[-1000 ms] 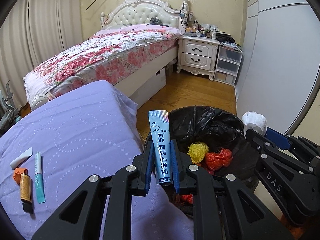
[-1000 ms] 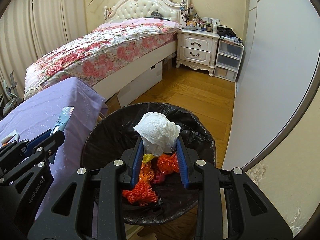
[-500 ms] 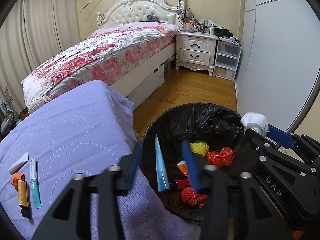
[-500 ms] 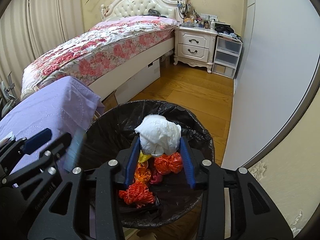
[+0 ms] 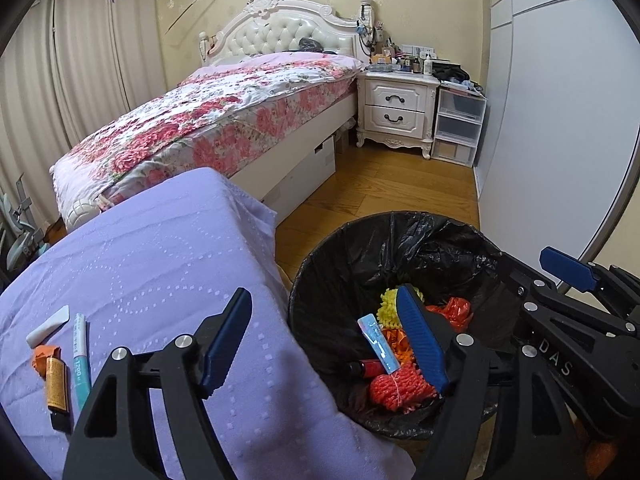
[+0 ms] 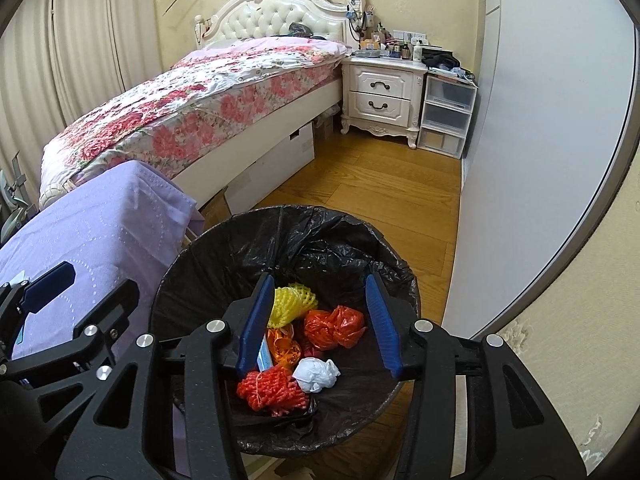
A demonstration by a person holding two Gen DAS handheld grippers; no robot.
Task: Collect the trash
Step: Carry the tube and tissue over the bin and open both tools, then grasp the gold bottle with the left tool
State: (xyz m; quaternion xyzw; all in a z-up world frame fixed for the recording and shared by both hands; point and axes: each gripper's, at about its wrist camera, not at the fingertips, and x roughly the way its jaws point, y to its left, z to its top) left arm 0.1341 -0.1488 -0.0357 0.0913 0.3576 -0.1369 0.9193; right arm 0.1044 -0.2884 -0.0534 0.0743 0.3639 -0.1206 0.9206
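Sachet [image 5: 379, 345] and tissue wad [image 6: 317, 374] newly in bin [image 6: 224, 240].

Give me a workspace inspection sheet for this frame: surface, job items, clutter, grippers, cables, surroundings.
Surface: purple cloth over a table beside the bin.
Job's things: black-lined trash bin holds a blue sachet, white wad, red net, yellow net, orange bag. Still on the cloth: teal tube, orange lighter, white scrap, orange scrap.
Clutter: nothing seen beyond these.
Grippers: left gripper open, right gripper open; both have just been opening, nothing between the fingers, both over the bin.
Cables: nothing seen.
Surroundings: floral bed, nightstand, wood floor.
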